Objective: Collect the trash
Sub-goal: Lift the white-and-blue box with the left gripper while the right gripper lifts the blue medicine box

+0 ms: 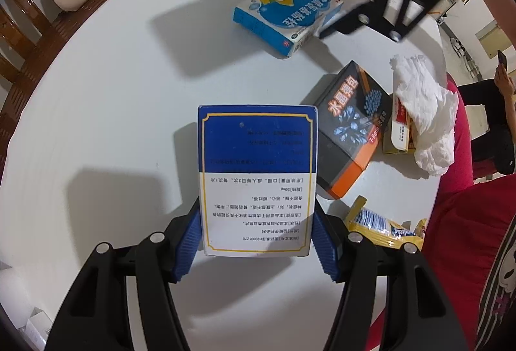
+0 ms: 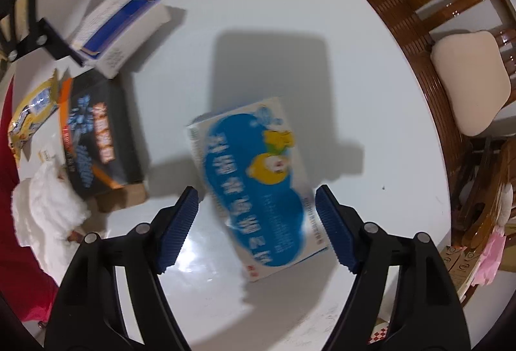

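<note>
Two grippers busy. Left gripper [image 1: 256, 241] clamps navy box [image 1: 258, 176], lifted off table [image 1: 113, 93]. Right gripper [image 2: 258, 228] wide, straddling cartoon box [image 2: 254, 186] lying flat; skewed box may twist, slide toward black box [image 2: 93, 138] at 9 o'clock.

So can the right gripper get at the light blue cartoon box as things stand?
Probably yes. The right gripper hangs over the light blue cartoon box, a finger on either side and nothing lying on top. The box sits skewed between the fingers, so they may catch its corners.
</note>
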The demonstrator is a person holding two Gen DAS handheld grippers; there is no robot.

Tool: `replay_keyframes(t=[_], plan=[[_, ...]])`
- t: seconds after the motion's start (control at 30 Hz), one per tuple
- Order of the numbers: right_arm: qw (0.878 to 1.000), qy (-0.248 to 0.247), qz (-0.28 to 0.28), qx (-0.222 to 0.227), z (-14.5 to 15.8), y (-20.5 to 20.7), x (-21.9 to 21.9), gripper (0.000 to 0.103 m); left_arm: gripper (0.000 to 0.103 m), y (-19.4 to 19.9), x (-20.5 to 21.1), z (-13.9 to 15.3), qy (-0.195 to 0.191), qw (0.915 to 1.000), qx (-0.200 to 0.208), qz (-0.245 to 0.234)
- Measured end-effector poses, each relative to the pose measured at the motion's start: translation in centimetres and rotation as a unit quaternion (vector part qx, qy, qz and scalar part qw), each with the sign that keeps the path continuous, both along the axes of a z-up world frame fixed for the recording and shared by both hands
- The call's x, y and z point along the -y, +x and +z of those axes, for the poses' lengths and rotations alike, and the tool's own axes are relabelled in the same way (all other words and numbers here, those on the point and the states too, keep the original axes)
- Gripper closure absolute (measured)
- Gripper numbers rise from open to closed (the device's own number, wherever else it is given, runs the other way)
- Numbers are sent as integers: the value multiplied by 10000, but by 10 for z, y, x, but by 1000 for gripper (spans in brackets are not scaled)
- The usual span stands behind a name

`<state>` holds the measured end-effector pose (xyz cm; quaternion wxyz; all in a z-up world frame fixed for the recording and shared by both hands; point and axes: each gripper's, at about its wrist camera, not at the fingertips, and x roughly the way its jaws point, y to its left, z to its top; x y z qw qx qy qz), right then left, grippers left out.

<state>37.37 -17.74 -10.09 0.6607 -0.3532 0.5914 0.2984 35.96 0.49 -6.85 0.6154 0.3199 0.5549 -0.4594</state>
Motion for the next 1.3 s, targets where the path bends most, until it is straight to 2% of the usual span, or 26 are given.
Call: replay_keyframes(t=[0.13,0.27,0.43,0.5,0.57,0.7,0.8,0.87,0.97,1.03,1.1,1.13,1.3], plan=[[9990,276,-195,-301,-2,10,9,34,43,0,1,-1,-7,10000,43,-7],[9985,410,-236,-283,-1,12,13,36,44,-4,7,6,-105,9998,28,194],[9986,430,-323,-3,5,-1,9,38,44,5,6,5,-179,9979,56,618],[9982,399,-391,200,10,-7,8,38,44,10,3,5,-158,9963,114,840],[9954,364,-619,627,21,-13,11,38,44,13,-1,9,-169,9940,248,1053],[9817,694,-1112,1380,63,-28,18,38,44,7,-7,25,-385,9888,454,1368],[9675,903,-1432,1881,98,-46,21,38,44,-3,-14,48,-570,9842,673,1533],[9520,898,-1705,2376,123,-66,20,38,44,-15,-14,67,-657,9797,909,1662],[9388,1111,-1972,2596,149,-93,20,38,44,-43,-14,89,-827,9700,1253,1915],[9334,1232,-2076,2656,163,-116,16,38,44,-65,-17,101,-1006,9624,1328,2147],[9272,1156,-2121,2863,171,-132,7,38,44,-79,-24,110,-1097,9561,1377,2344],[9263,1217,-2135,2857,174,-140,6,38,44,-93,-28,114,-1198,9499,1432,2506],[9193,1490,-2330,2800,182,-191,-7,38,44,-159,-26,124,-1266,9436,1662,2568]])
